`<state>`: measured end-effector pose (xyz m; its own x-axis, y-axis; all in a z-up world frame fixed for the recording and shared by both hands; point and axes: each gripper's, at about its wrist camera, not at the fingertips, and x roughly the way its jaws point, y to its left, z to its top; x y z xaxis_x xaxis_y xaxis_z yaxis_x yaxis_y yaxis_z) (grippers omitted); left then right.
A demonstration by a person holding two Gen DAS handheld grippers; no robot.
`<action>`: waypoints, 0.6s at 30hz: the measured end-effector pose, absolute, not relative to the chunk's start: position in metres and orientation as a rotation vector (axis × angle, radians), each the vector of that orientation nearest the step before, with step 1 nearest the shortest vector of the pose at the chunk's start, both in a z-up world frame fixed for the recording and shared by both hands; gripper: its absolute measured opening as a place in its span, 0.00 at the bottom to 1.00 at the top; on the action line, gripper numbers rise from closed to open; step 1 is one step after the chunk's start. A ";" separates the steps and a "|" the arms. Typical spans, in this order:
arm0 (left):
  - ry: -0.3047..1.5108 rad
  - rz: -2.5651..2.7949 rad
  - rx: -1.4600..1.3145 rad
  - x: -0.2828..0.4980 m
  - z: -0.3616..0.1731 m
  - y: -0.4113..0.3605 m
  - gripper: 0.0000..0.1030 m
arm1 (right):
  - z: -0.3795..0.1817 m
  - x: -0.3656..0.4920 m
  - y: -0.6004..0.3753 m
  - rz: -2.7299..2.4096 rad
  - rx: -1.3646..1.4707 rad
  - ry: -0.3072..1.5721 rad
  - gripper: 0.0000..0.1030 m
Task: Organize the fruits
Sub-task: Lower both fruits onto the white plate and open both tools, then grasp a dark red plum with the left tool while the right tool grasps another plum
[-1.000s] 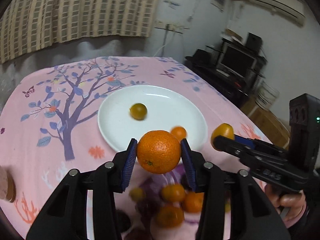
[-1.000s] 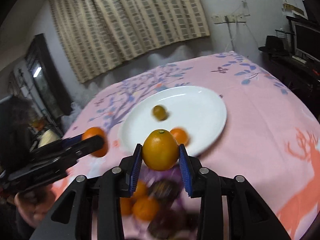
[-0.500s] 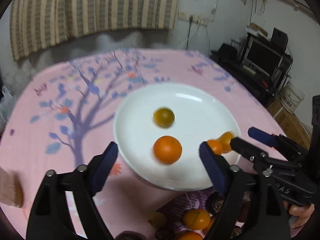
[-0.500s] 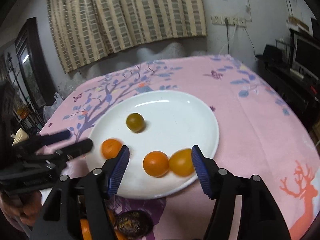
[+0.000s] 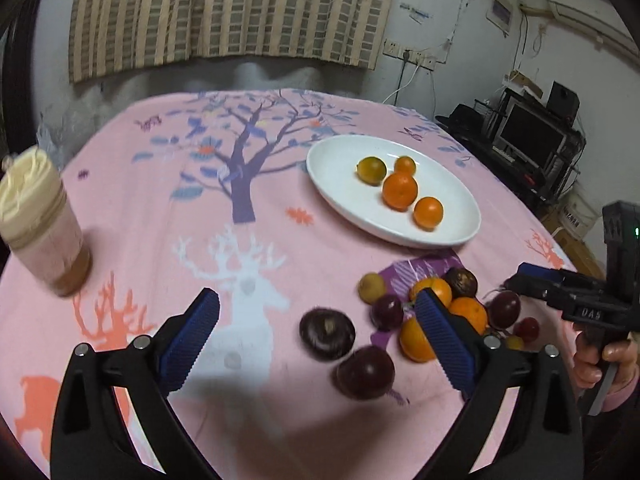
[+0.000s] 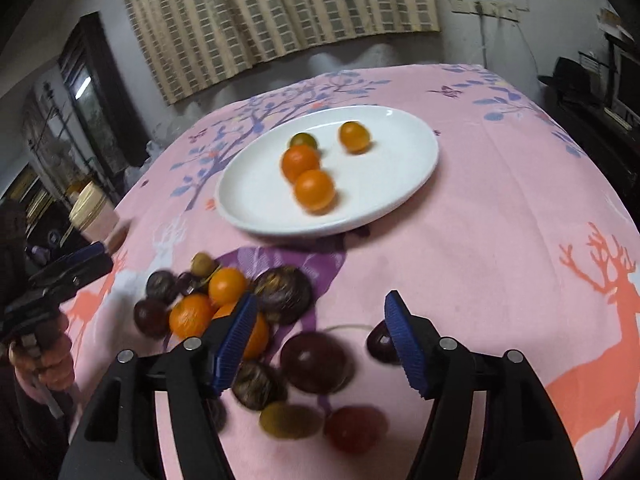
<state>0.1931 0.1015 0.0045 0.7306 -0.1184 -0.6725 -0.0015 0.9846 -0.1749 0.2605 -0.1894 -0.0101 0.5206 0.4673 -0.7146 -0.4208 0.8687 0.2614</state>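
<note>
Hovering over loose fruit pile (image 6: 224, 312): right claw (image 6: 320, 340) wide, nearer; left claw (image 5: 316, 340) wide, pile at its right.

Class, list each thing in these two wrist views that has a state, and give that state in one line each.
left gripper: open, empty, above the tablecloth.
right gripper: open, empty, over the fruit pile.
white plate: holds four citrus fruits.
large orange: resting on the plate.
fruit pile: loose on the tablecloth, not yet sorted.
lidded cup: upright, lid on.
</note>
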 end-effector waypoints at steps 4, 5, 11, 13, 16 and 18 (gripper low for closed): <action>0.740 -0.028 -0.167 0.185 0.002 0.107 0.93 | -0.010 0.242 -0.185 0.597 0.023 0.852 0.51; 0.744 -0.025 -0.170 0.185 0.001 0.108 0.93 | -0.011 0.241 -0.184 0.598 0.018 0.856 0.51; 0.753 -0.028 -0.169 0.181 -0.001 0.111 0.93 | -0.027 0.246 -0.179 0.526 -0.053 0.931 0.50; 0.754 -0.042 -0.165 0.179 0.000 0.109 0.93 | -0.034 0.247 -0.174 0.518 -0.081 0.957 0.45; 0.760 -0.078 -0.146 0.175 -0.001 0.104 0.93 | -0.038 0.249 -0.173 0.518 -0.082 0.974 0.40; 0.775 -0.124 -0.117 0.173 -0.003 0.096 0.92 | -0.038 0.249 -0.176 0.524 -0.058 0.975 0.39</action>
<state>0.1727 0.0960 -0.0032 0.7077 -0.1544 -0.6895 0.0686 0.9862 -0.1505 0.2491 -0.1762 -0.0380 0.4482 0.3975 -0.8007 -0.4482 0.8749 0.1834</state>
